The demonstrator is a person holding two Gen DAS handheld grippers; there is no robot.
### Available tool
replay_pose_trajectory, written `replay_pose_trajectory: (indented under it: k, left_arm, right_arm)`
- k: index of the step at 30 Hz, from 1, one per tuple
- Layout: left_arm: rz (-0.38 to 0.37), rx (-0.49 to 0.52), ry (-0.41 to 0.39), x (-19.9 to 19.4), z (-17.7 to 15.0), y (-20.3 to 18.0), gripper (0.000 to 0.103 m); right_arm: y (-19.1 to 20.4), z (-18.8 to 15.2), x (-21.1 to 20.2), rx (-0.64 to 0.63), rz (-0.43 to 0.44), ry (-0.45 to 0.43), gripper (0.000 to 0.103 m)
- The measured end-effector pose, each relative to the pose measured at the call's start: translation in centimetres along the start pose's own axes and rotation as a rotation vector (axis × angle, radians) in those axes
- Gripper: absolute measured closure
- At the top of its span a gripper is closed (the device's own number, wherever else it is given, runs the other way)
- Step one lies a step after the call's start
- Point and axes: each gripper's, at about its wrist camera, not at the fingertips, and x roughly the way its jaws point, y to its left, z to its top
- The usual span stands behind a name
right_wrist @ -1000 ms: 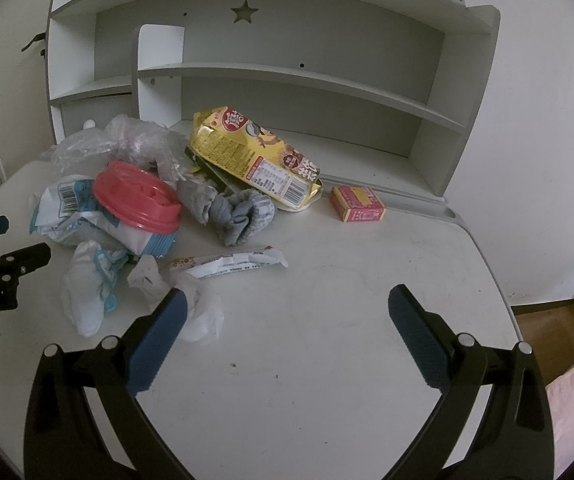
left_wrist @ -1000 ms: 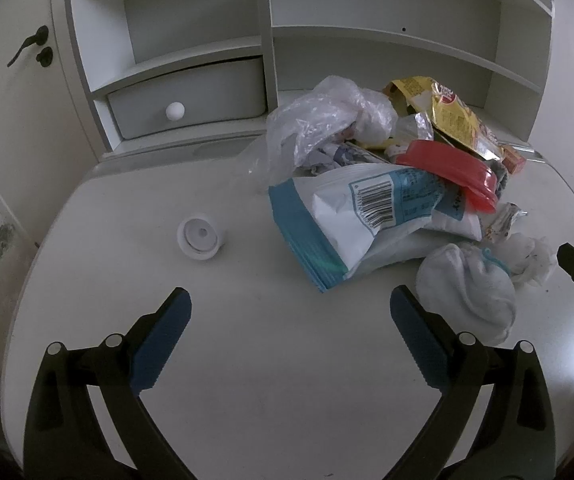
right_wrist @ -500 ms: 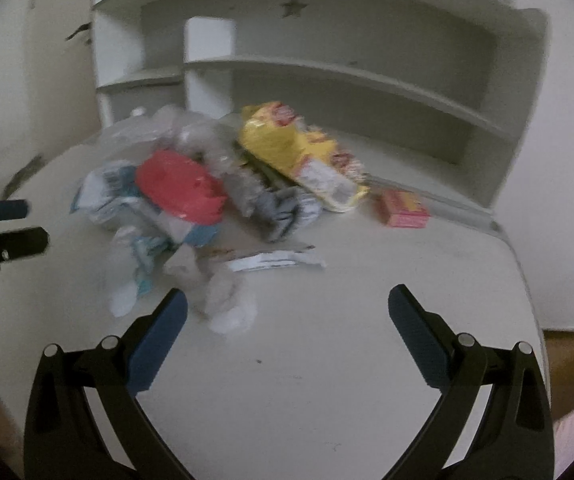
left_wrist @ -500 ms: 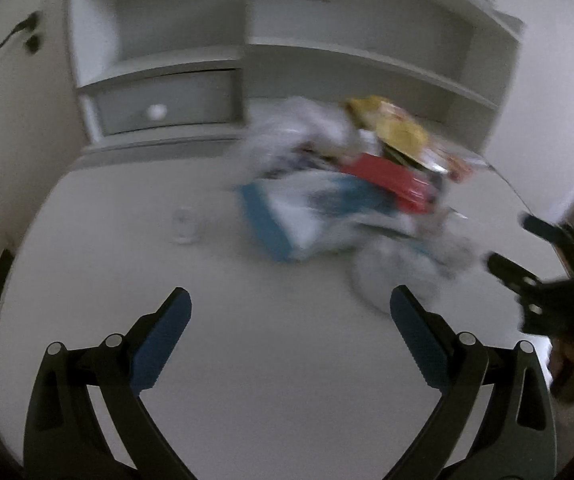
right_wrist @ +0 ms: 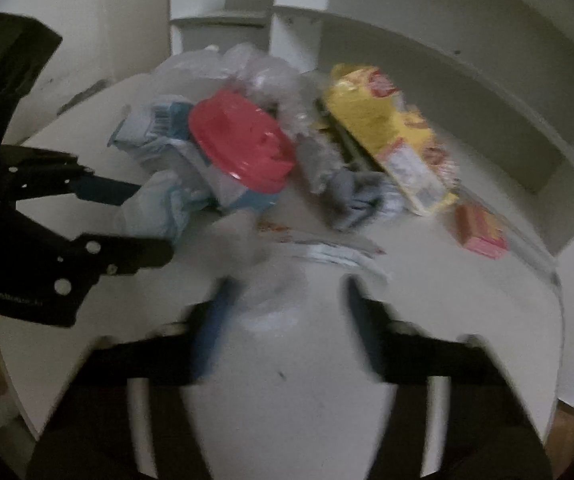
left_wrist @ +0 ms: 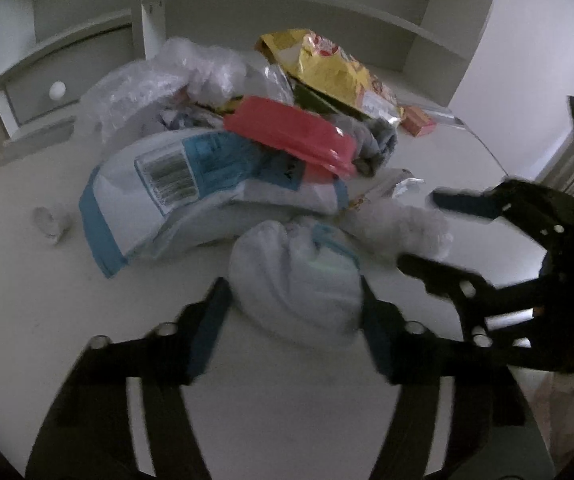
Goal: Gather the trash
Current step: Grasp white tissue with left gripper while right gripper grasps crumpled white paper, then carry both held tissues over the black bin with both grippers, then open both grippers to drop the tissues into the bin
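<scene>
A heap of trash lies on the white desk (left_wrist: 47,320). At its near edge is a white cloth-like bundle (left_wrist: 299,304) with a blue tie. My left gripper (left_wrist: 291,282) is closing on it, and both pads touch its sides. The right wrist view shows the same grip from the side, the left gripper (right_wrist: 154,220) around the bundle (right_wrist: 147,204). Just right of the bundle sits a crumpled white tissue (left_wrist: 399,224). My right gripper (left_wrist: 417,229) is closing around that tissue (right_wrist: 263,276). In its own blurred view the right gripper (right_wrist: 289,280) has fingers at either side of the tissue.
Behind the bundle are a blue-and-white bag (left_wrist: 167,184), a red lid (left_wrist: 287,136), a clear plastic bag (left_wrist: 175,76), a yellow snack bag (left_wrist: 335,72), a grey sock (right_wrist: 351,200) and a small pink box (right_wrist: 481,232). A small white cap (left_wrist: 49,220) lies apart at left. A shelf unit (left_wrist: 327,4) backs the desk.
Both grippers have moved in towards the pile and tilted down. Their jaws have narrowed from wide open, the left around the white bundle and the right around the tissue.
</scene>
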Motion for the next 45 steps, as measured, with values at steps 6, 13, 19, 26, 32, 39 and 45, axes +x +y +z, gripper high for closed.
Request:
replay_pose_trajectory:
  k: [6,13,19,26,32,39,45]
  left_arm:
    - [0.010,0.018,-0.014,-1.4,-0.1,0.6,0.085]
    - [-0.040,0.038,-0.098,-5.4,-0.4,-0.3,0.086]
    - [-0.094,0.045,-0.095,-6.1,-0.9,-1.8,0.086]
    - [-0.348,0.358,-0.077,-5.7,-1.2,-19.3,0.086]
    - [-0.607,0.601,0.072,-3.2,-7.5,-34.9,0.086]
    - [-0.563,0.732,0.446,11.0,-18.8,-44.1,0.086]
    - [-0.413,0.744,0.641,22.8,-22.0,-45.5,0.086]
  right_arm:
    - [-0.5,0.2,-0.5,0.088,0.066,-0.035,0.072]
    - [-1.2,-0.9,-5.8,0.224,0.026,-0.142,0.072]
    - [-3.2,-5.4,-6.9,0.375,0.015,-0.137,0.072]
    - [-9.4,-17.1,-20.9,0.648,-0.110,-0.259,0.072]
    - [-13.7,-34.2,-28.1,1.020,-0.215,-0.203,0.072]
    - [-15.8,-53.7,-18.1,1.436,-0.059,0.074,0.072]
    - [-14.6,-62.6,-8.9,1.681,0.055,0.220,0.072]
